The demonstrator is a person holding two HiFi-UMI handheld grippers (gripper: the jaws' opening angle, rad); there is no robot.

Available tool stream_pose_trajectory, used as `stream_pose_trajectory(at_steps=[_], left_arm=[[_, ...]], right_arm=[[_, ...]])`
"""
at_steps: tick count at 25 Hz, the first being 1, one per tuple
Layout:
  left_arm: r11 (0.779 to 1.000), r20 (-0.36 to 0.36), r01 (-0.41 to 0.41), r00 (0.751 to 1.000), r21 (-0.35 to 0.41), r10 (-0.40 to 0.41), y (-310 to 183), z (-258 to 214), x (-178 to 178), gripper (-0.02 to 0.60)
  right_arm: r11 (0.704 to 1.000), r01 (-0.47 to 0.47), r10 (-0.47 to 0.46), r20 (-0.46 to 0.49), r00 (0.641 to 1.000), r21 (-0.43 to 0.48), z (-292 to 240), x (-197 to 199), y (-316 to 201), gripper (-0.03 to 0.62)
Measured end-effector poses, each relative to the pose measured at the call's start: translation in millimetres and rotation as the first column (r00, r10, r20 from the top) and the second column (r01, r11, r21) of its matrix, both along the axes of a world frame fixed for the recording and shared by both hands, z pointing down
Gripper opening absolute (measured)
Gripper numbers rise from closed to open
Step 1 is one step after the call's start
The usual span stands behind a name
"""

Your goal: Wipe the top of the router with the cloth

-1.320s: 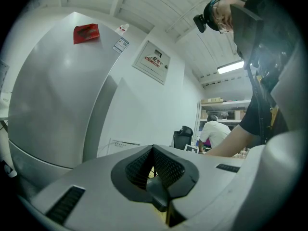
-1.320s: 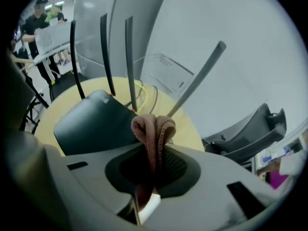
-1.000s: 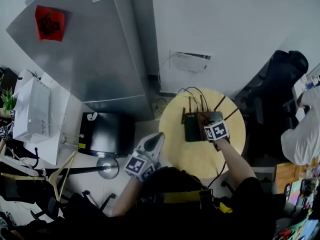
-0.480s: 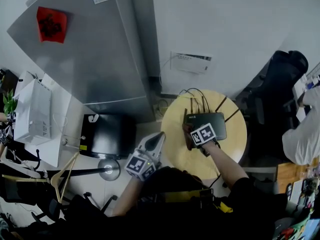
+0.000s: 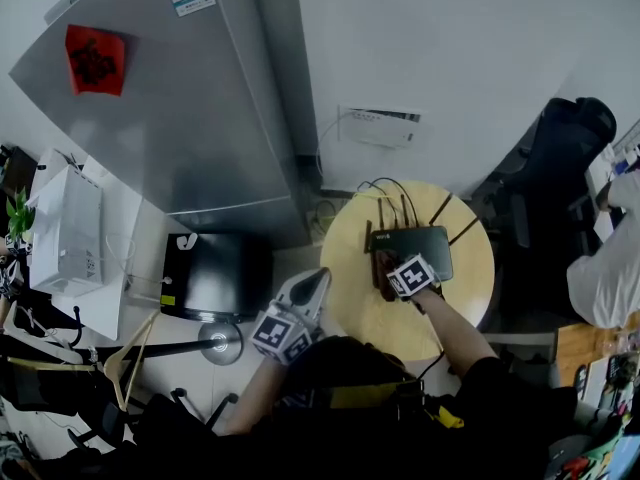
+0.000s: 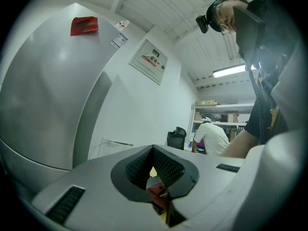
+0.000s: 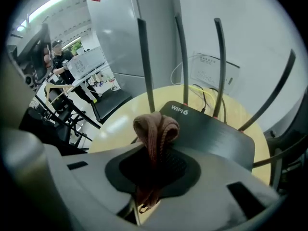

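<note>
Your right gripper is clamped on a brown cloth; its jaws pinch the folds, and a looped bunch sticks out past the tips. Directly ahead of that loop is the near-left corner of the black router, marked "WIFI 6". I cannot tell whether the cloth touches it. From the head view, the right gripper sits at the router's left front edge, with the cloth hanging over the table just beside that edge.

Four thin antennas stand along the router's far side. The leftmost rises just beyond the cloth, and the right ones lean outward. Cables leave the back between them. The flat top ahead and to the right of the jaws is bare, dark and finely ribbed. Left of the gripper and back toward you, the round pale-wood table is open.

Your left gripper hovers off the table's left rim, well apart from the router, with its jaws together on nothing.

Farther out, a silver refrigerator with a red paper stands far to the left. Beyond the table is a white wall with a small box, and a black office chair stands to the right.
</note>
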State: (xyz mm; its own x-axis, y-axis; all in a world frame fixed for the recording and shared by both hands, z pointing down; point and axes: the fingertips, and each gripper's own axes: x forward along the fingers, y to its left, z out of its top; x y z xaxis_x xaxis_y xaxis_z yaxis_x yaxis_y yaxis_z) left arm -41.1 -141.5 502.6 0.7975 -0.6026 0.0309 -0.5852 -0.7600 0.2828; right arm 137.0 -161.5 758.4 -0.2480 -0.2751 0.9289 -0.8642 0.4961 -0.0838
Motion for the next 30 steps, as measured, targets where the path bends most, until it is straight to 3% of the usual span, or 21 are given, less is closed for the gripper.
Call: stream_pose_trajectory(at_steps=[9, 16, 22, 30], left_arm=[[0.999, 0.016, -0.041, 0.999, 0.007, 0.041, 1, 2, 18, -0.005], [0.997, 0.026, -0.075, 0.997, 0.003, 0.075, 4, 5, 35, -0.006], [0.997, 0.021, -0.074, 0.997, 0.002, 0.074, 8, -1, 45, -0.006], [0.996, 0.024, -0.09, 0.996, 0.02, 0.09, 16, 2, 63, -0.006]], right_arm=[[0.994, -0.109, 0.11, -0.03, 0.993, 0.03, 2, 67, 6, 0.063], [0.982, -0.146, 0.154, -0.057, 0.986, 0.121, -9, 106, 2, 0.063], [0.972, -0.19, 0.204, -0.1, 0.974, 0.139, -11, 145, 9, 0.063], [0.96, -0.225, 0.242, -0.091, 0.966, 0.167, -12, 163, 17, 0.063]])
